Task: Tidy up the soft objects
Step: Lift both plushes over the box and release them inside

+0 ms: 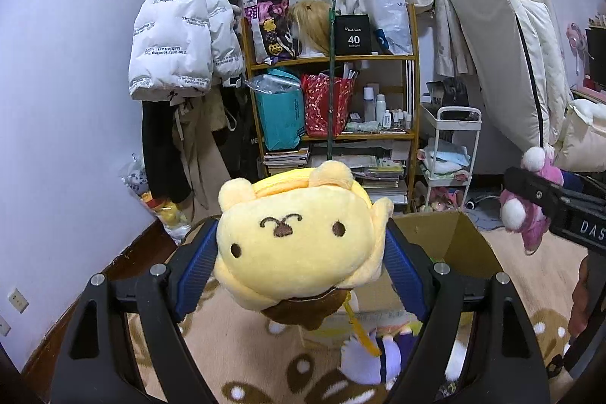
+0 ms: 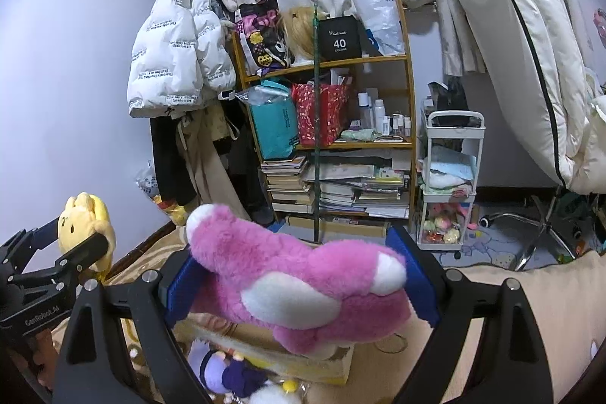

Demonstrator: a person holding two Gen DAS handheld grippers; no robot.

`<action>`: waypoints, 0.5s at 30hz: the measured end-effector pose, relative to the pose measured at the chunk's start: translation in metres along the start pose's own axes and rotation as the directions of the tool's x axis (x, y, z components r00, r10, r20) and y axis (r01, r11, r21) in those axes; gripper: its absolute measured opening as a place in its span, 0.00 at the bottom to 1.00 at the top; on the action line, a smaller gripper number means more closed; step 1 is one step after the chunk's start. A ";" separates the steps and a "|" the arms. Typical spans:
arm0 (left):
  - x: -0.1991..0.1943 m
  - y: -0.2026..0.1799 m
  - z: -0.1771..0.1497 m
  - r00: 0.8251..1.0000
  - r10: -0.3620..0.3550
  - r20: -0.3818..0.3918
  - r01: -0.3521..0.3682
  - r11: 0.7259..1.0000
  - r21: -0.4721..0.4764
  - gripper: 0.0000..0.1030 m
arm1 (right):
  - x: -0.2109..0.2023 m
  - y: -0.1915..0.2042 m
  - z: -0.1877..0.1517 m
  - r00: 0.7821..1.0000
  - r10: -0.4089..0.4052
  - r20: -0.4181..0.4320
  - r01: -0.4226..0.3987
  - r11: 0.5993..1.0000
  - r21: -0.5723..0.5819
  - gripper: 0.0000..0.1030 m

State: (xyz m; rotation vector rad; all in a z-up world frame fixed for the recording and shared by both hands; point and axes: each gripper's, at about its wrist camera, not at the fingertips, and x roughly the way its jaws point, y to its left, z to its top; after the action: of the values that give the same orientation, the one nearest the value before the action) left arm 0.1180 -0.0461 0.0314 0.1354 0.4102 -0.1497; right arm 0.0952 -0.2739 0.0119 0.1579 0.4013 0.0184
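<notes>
While my left gripper had its jaws clamped on the yellow bear plush and my right gripper had its jaws clamped on the pink plush, both toys hung in the air above the cardboard box. I judged the best move was to centre each over the box before letting go, since squashy stuffing springs sideways. The bear was short-piled and rounded; the pink one was shaggy with white patches.
</notes>
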 end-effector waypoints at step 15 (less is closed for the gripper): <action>0.055 -0.008 -0.003 0.995 -0.076 -0.070 0.073 0.996 -0.040 0.80 | 0.038 -0.001 -0.007 0.999 0.032 -0.037 -0.032 0.999 -0.009 0.92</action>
State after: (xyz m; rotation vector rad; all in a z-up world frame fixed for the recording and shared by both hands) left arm 0.1652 -0.0602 0.0057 0.0884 0.4893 -0.2111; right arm 0.1278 -0.2722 -0.0096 0.1551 0.4355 0.0547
